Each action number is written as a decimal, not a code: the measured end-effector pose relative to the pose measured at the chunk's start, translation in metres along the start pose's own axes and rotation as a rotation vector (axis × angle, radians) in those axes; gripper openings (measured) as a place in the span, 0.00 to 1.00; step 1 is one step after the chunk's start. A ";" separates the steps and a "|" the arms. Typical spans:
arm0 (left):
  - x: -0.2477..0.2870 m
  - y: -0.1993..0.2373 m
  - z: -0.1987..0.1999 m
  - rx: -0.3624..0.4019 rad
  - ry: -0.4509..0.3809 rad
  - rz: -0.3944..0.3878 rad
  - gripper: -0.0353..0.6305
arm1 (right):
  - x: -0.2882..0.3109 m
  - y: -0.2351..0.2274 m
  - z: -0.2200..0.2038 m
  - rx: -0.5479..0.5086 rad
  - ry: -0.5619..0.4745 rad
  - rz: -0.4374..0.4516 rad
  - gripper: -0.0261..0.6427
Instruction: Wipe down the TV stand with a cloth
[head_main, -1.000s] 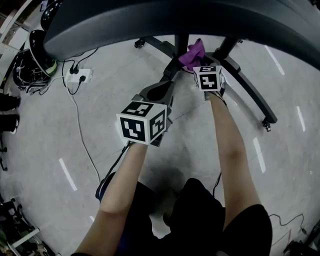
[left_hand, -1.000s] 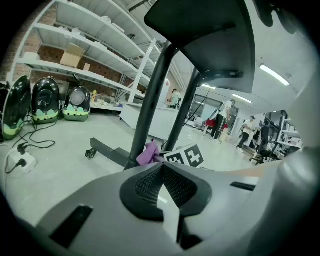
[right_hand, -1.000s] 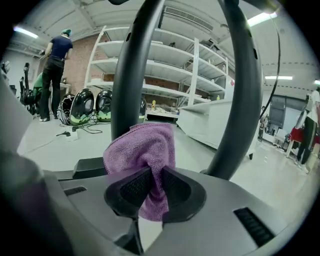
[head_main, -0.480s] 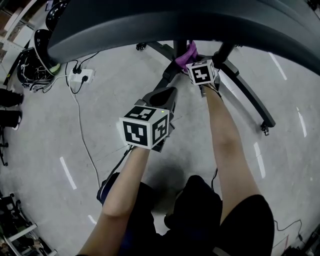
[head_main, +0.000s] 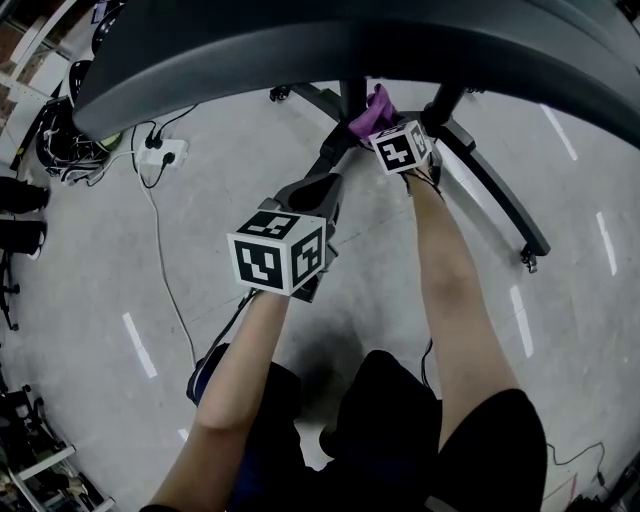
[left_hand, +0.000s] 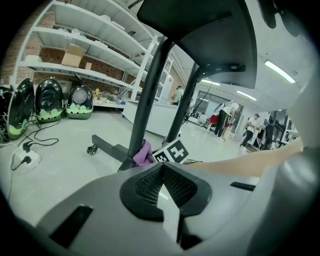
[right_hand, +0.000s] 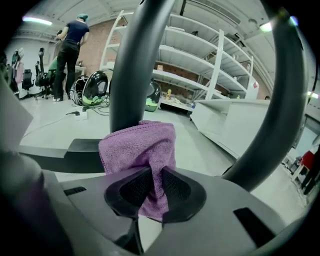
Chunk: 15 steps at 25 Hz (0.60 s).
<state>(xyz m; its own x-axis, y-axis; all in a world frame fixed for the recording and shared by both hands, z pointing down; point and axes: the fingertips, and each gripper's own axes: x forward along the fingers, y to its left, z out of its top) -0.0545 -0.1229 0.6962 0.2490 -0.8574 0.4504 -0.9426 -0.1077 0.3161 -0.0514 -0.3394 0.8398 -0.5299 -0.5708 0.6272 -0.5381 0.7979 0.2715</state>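
A purple cloth (head_main: 374, 104) is pressed against the dark upright post (head_main: 351, 95) of the TV stand, low down near its base. My right gripper (head_main: 386, 125) is shut on the cloth (right_hand: 142, 147); in the right gripper view the fabric bunches between the jaws in front of the post (right_hand: 137, 65). My left gripper (head_main: 325, 182) hangs nearer me, left of the right one and apart from the stand. Its jaws (left_hand: 161, 186) are shut with nothing between them. In the left gripper view the cloth (left_hand: 144, 153) and the post (left_hand: 150, 90) show ahead.
The stand's dark top (head_main: 330, 40) overhangs the far side. A base leg with a caster (head_main: 527, 247) runs right over the grey floor. A white power strip (head_main: 160, 153) with cables lies at the left, near dark helmet-like units (head_main: 65, 135). Shelving (left_hand: 85, 55) and people (right_hand: 67, 55) stand in the background.
My right gripper and the cloth have shifted a little left, closer onto the post. The left gripper has stayed almost where it was.
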 end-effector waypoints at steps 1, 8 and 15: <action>0.002 -0.003 -0.002 -0.003 0.004 -0.007 0.06 | -0.001 -0.004 -0.004 -0.014 0.008 -0.012 0.15; 0.015 -0.019 -0.015 0.012 0.037 -0.041 0.06 | -0.008 -0.039 -0.025 -0.009 0.083 -0.104 0.15; 0.016 -0.022 -0.016 0.020 0.038 -0.040 0.06 | -0.014 -0.060 -0.043 0.029 0.119 -0.179 0.15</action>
<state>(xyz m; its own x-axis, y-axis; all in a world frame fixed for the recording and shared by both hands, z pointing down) -0.0261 -0.1263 0.7097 0.2942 -0.8327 0.4691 -0.9359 -0.1516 0.3179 0.0163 -0.3708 0.8469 -0.3437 -0.6748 0.6531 -0.6363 0.6788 0.3665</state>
